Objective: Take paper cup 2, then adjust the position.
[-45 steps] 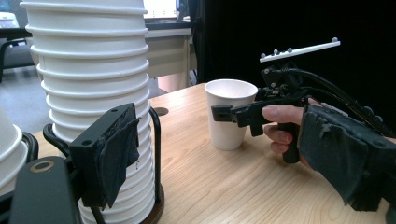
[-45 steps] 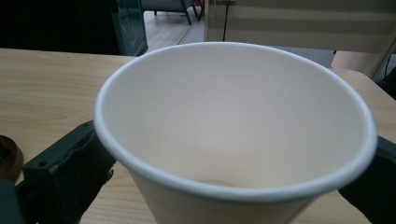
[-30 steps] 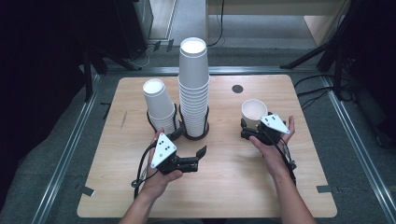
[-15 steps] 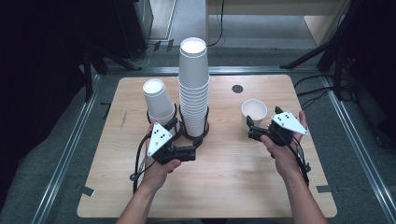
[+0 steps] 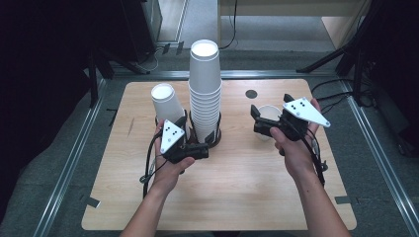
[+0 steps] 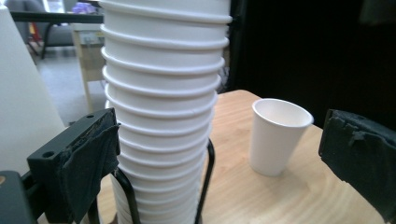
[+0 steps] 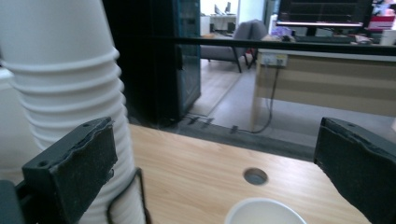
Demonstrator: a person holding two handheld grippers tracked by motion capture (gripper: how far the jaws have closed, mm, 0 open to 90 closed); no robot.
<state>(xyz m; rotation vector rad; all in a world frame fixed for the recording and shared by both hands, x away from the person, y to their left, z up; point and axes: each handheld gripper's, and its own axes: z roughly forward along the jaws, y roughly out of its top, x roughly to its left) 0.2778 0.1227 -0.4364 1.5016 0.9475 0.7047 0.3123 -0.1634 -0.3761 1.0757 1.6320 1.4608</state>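
Two grippers work the table from above: the left gripper (image 5: 210, 140), jaws just spread wide, sits at the tall cup stack (image 5: 205, 89); the right gripper (image 5: 257, 121), spread and empty, hovers above the single cup (image 5: 269, 114). Left gripper view: stack base (image 6: 161, 140) between parted jaws, untouched. Right gripper view: cup rim (image 7: 264, 210) below open jaws.

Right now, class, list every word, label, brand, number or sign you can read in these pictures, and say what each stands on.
None: no readable text in any view.
The tall stack of white paper cups, the short stack of white paper cups and the single white paper cup are plain.
The grey three-cornered plates bear only black dots, no characters.
The distant desk clutter in the right gripper view is too blurred to read.
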